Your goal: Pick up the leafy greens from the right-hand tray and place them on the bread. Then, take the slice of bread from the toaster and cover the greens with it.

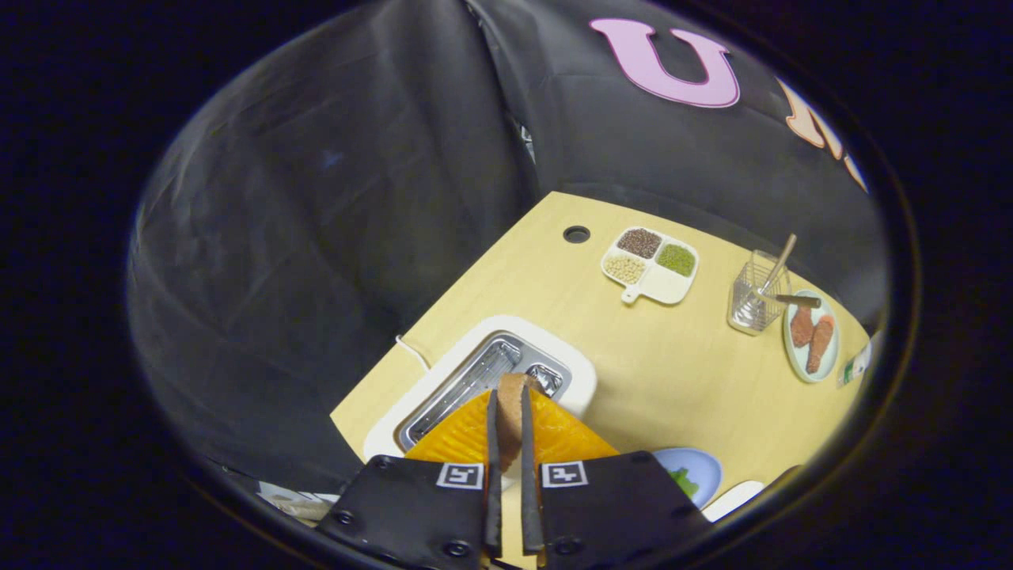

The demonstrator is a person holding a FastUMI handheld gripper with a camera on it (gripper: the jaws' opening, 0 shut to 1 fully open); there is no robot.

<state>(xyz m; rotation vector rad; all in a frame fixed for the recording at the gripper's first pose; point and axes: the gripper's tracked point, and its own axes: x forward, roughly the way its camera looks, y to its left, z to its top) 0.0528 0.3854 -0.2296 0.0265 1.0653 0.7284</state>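
Observation:
My gripper (pixel 507 412) is shut on a slice of bread (pixel 510 405), pinched edge-on between both fingers and held just above the white toaster (pixel 582 372). The toaster's metal slots (pixel 475 380) lie right under the slice. Beyond my right finger, a pale blue plate (pixel 704 467) carries leafy greens (pixel 682 480); most of the plate is hidden behind the gripper body, and I cannot see bread under the greens.
On the wooden table (pixel 665 372), beyond the toaster, stand a white divided tray of grains (pixel 650 265), a clear cup with utensils (pixel 758 297) and a plate with two reddish pieces (pixel 811 336). A cable hole (pixel 576 234) sits near the far edge.

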